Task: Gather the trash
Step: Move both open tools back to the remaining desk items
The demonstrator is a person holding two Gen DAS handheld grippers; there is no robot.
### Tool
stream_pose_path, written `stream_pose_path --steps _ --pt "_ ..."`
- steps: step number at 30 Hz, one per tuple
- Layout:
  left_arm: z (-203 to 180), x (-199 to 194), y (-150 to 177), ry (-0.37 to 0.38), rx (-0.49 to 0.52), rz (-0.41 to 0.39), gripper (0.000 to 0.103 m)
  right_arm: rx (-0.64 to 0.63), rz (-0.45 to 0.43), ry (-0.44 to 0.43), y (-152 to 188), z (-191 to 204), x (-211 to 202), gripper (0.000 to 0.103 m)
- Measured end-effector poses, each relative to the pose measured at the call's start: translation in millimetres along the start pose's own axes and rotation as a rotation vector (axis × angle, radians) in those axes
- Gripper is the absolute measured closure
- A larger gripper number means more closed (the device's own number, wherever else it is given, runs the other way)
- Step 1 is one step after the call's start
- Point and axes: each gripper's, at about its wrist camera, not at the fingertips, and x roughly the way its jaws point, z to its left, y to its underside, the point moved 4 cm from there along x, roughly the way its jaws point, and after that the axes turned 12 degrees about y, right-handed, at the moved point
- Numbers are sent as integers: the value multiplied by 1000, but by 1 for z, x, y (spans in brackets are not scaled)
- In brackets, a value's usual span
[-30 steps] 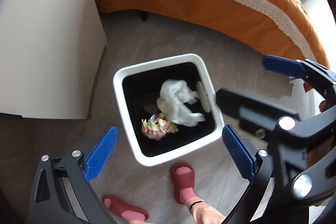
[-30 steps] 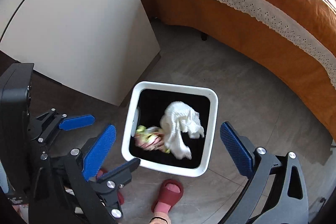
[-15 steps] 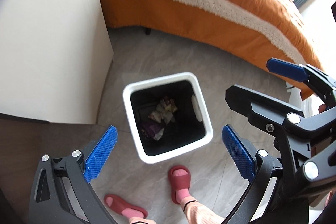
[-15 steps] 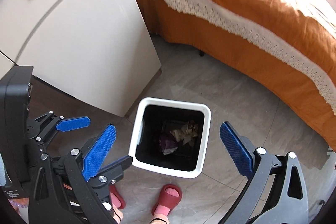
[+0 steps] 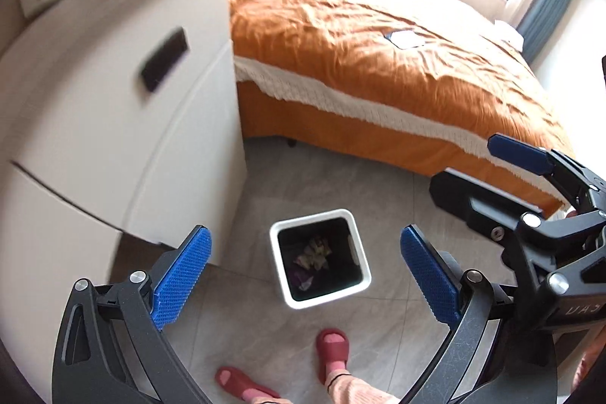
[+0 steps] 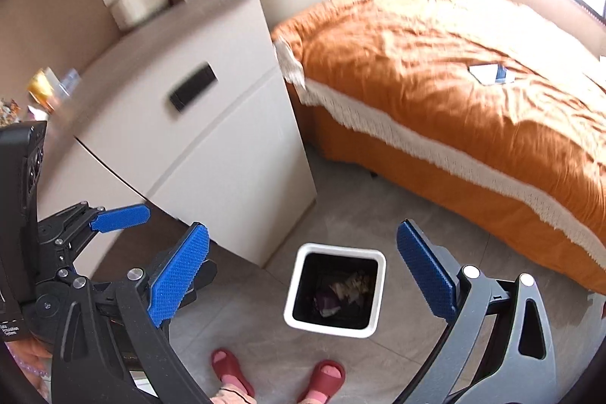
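Left wrist view: left gripper (image 5: 303, 269) has jaws spread, holding nothing, above the white bin (image 5: 354, 241) with light, soft scraps (image 5: 312, 252) inside.

Right wrist view: right gripper (image 6: 301, 269) jaws also spread; crinkly wrappers (image 6: 41, 89) on the far-left bench (image 6: 125, 63) look light, best pinched at an edge.

Both wrist cameras look steeply down from high above the floor (image 5: 322, 184), well clear of it, each facing forward between its own fingers. Both views share the white bin (image 5: 360, 252) (image 6: 380, 258), the nightstand (image 5: 113, 124) (image 6: 227, 139) and the orange bed (image 5: 378, 44) (image 6: 454, 93).
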Motion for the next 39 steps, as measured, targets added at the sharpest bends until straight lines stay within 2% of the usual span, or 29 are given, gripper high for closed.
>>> stream_pose_path --steps 10,17,28,39 --pt "13 -111 -28 -111 -15 -156 5 -50 -168 -59 -58 48 -82 4" --pt "41 -178 -31 -182 -33 -239 5 -101 -235 -118 -75 96 -117 4" --pt "113 -265 3 -305 -155 -327 5 -222 -305 -264 -94 205 -147 4" --pt "185 -329 42 -409 -269 -393 5 -340 -303 -367 -93 305 -156 4"
